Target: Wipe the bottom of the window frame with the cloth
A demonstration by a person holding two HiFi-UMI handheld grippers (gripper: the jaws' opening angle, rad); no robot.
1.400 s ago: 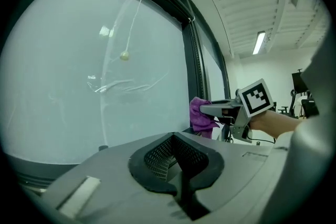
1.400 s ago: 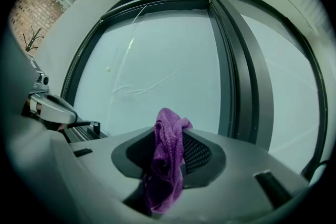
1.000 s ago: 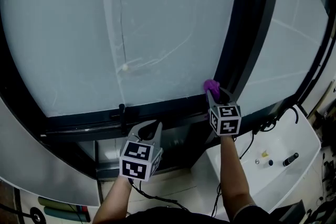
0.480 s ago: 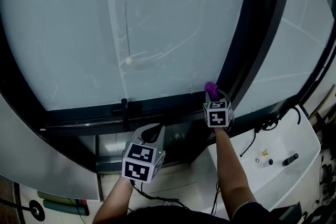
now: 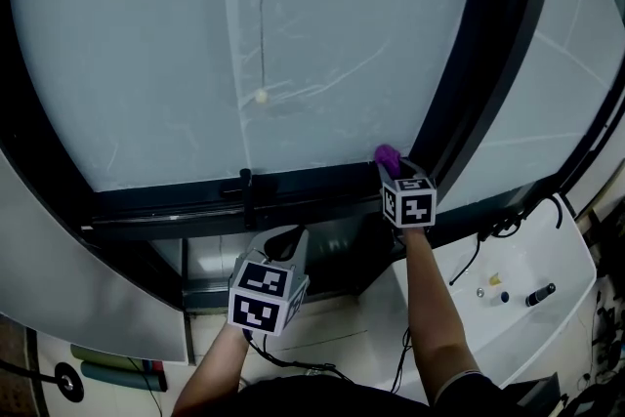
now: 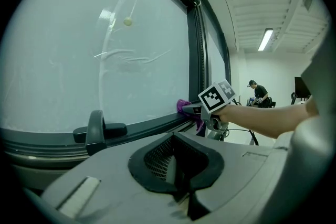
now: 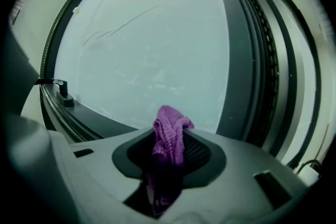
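A purple cloth (image 5: pixel 387 154) (image 7: pixel 169 136) (image 6: pixel 183 106) is bunched in my right gripper (image 5: pixel 395 167), which is shut on it. The cloth's tip rests at the bottom of the dark window frame (image 5: pixel 312 186), close to the corner where the upright bar (image 5: pixel 479 83) meets it. In the right gripper view the frame's bottom rail (image 7: pixel 100 120) runs off to the left below the glass. My left gripper (image 5: pixel 283 244) hangs below the frame, away from the cloth, jaws closed with nothing between them.
A black window handle (image 5: pixel 246 181) (image 6: pixel 95 128) (image 7: pixel 64 93) sits on the bottom rail left of the cloth. A pull cord with a small bead (image 5: pixel 261 97) hangs before the glass. A white table (image 5: pixel 547 259) with cables and small items is at lower right.
The right gripper with the cloth has pushed up from just under the frame onto its bottom rail near the corner. The left gripper stays low, almost unmoved.
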